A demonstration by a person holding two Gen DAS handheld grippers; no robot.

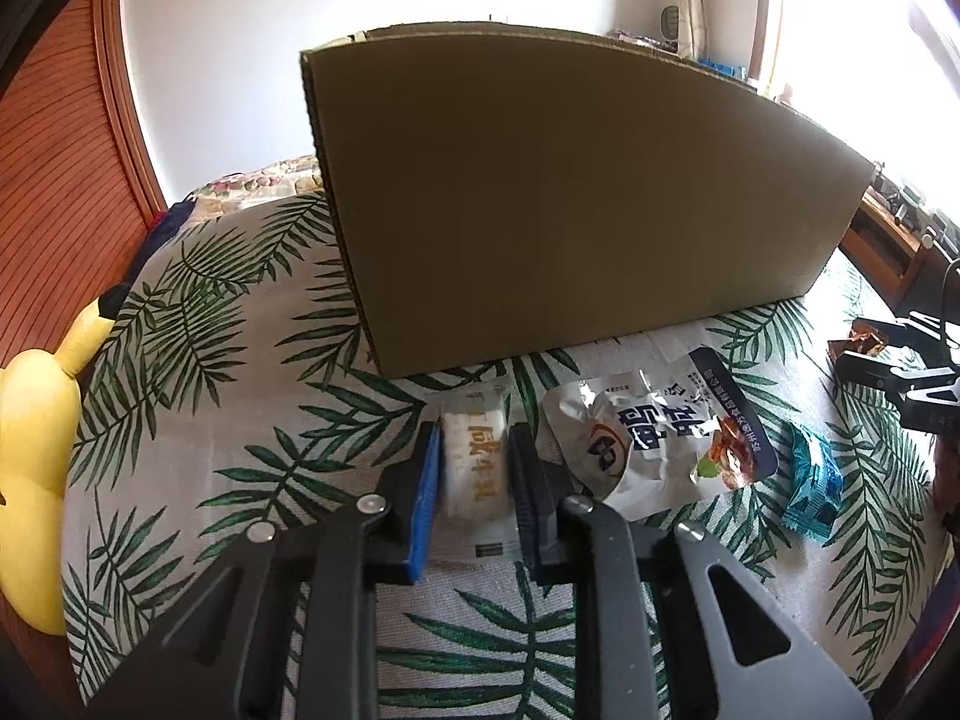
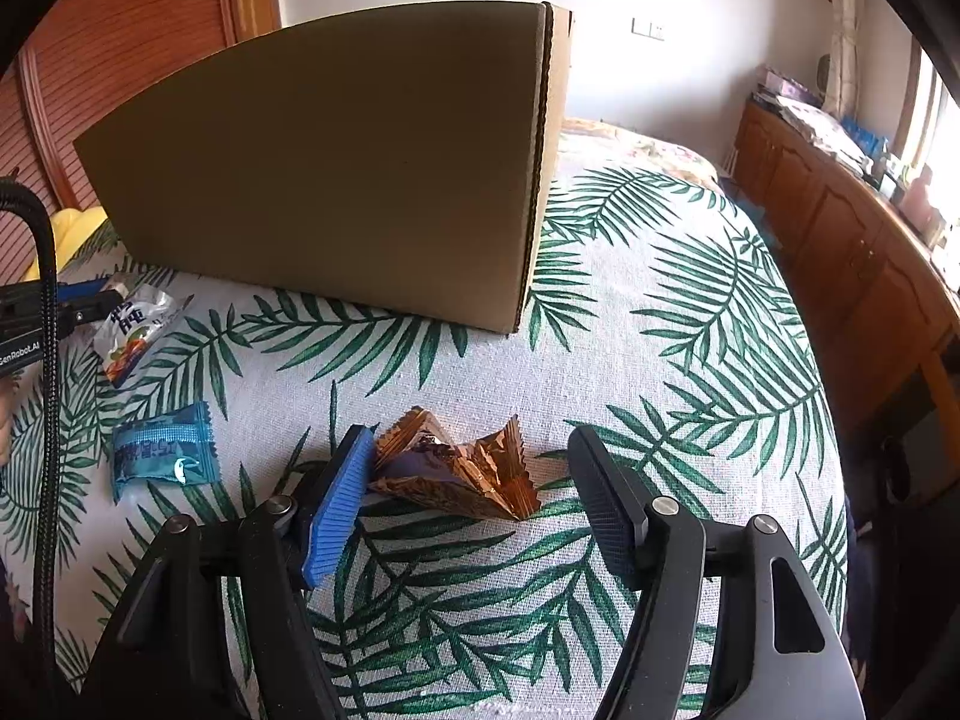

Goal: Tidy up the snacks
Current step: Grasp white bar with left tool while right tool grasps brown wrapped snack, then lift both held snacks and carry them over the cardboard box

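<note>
Left gripper (image 1: 474, 468): clamped on a cream snack packet (image 1: 477, 471), lying just before the cardboard box (image 1: 570, 198). Right gripper (image 2: 474, 498): jaws apart around a bronze foil wrapper (image 2: 462, 471), blue pad seemingly touching its edge. Silver pouch (image 1: 666, 432) and teal packet (image 1: 813, 489) lie between. Leaf-print tablecloth (image 2: 660, 330) open rightward to the table edge.

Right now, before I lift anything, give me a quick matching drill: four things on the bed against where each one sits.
Things:
1. white snack pack
2. copper foil wrapper
3. teal packet
4. cardboard box

Places:
A. between open jaws, ungripped
B. standing behind the snacks
C. clamped in the left gripper
D. lying free, between the grippers

Pairs: 1-C, 2-A, 3-D, 4-B
</note>
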